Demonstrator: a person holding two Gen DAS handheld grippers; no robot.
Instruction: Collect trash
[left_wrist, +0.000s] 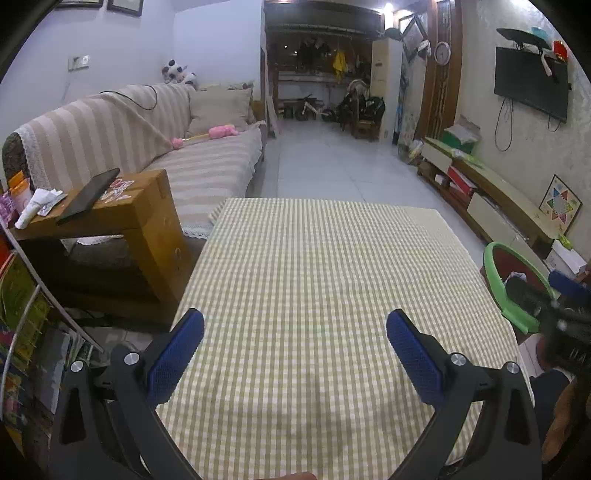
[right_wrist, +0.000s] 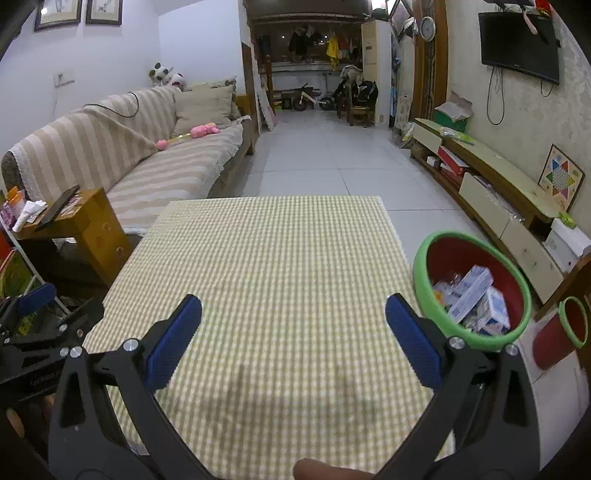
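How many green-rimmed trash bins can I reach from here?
2. The green-rimmed bin stands on the floor beside the table's right edge, holding cartons. A smaller green-rimmed bin sits further right, partly cut off at the frame edge.

One checked table, one green-rimmed bin holding several cartons, two claws.

The checked table in front of you is bare, so you can move freely over it. On your right, the green bin stands just beside the table edge. On your left, a wooden side table stands close by.
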